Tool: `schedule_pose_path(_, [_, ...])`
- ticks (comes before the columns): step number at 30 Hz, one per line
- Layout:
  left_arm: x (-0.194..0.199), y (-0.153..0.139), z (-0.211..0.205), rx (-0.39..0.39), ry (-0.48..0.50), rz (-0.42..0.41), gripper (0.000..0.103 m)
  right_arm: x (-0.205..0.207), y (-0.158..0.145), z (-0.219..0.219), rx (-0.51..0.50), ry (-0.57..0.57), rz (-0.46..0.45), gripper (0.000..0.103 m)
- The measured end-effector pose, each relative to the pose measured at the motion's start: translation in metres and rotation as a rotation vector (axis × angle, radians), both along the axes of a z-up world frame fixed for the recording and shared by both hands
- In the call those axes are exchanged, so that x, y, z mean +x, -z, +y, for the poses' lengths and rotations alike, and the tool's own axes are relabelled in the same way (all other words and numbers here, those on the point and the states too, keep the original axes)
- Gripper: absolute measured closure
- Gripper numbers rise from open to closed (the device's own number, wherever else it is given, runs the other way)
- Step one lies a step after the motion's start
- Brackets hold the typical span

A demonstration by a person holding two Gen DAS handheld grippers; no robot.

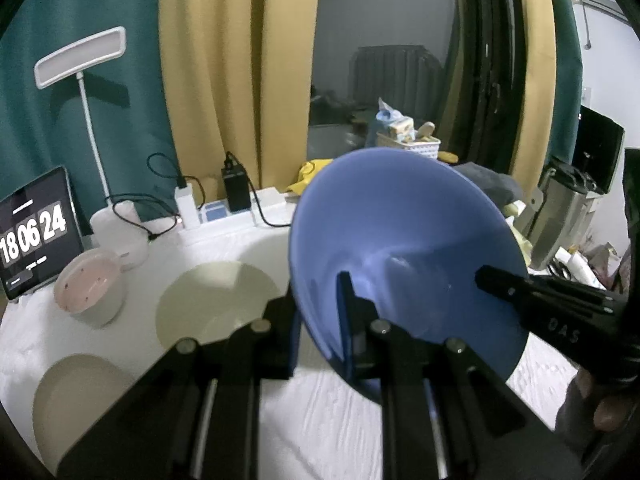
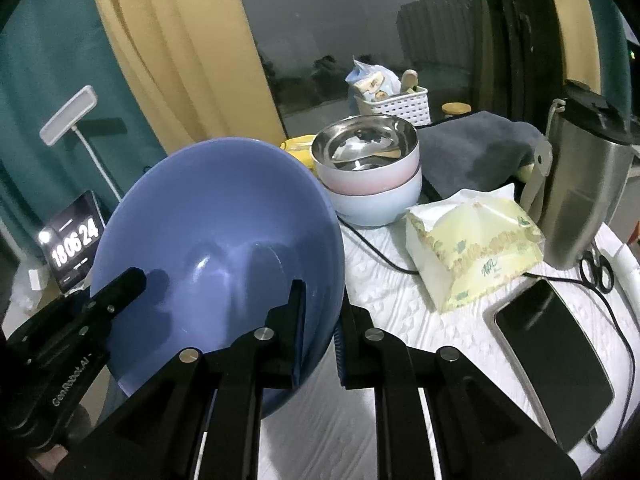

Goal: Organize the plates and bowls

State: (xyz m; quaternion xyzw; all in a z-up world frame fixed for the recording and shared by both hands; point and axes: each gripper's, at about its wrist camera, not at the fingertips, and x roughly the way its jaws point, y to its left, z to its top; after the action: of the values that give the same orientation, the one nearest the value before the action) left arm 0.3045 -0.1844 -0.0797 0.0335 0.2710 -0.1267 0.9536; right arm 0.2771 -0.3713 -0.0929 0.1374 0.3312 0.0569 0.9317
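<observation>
Left gripper [image 1: 320,320] and right gripper [image 2: 320,320] both clamped on blue bowl [image 1: 400,232] rim, opposite sides, off bench [image 2: 360,288]. Advice: lift level, both moving together, toward stacked bowls [image 2: 372,184] far right.

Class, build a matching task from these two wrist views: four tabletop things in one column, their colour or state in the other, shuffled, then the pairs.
Things:
1. large bowl
2. clock screen
3. stacked bowls
4. phone

States:
A. lying flat, screen dark
B. blue, gripped at its rim by both grippers
C. showing white digits
D. steel inside, pink over pale blue

Pairs: 1-B, 2-C, 3-D, 4-A
</observation>
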Motion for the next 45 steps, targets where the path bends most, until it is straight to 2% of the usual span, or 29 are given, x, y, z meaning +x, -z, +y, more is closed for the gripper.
schedule_pose_path(23, [-0.054,0.017,0.039,-0.030,-0.017,0.076,0.086,-0.059,0.006,0.031,0.004,-0.048,0.027,0.089])
schedule_pose_path(38, [-0.072,0.045,0.062,-0.016,-0.048,0.190,0.085,-0.075,0.029,0.058,-0.002,-0.106,0.130,0.086])
schedule_pose_path(45, [-0.076,0.054,0.074,-0.023,-0.061,0.239,0.085,-0.075,0.032,0.071,-0.008,-0.142,0.170,0.081])
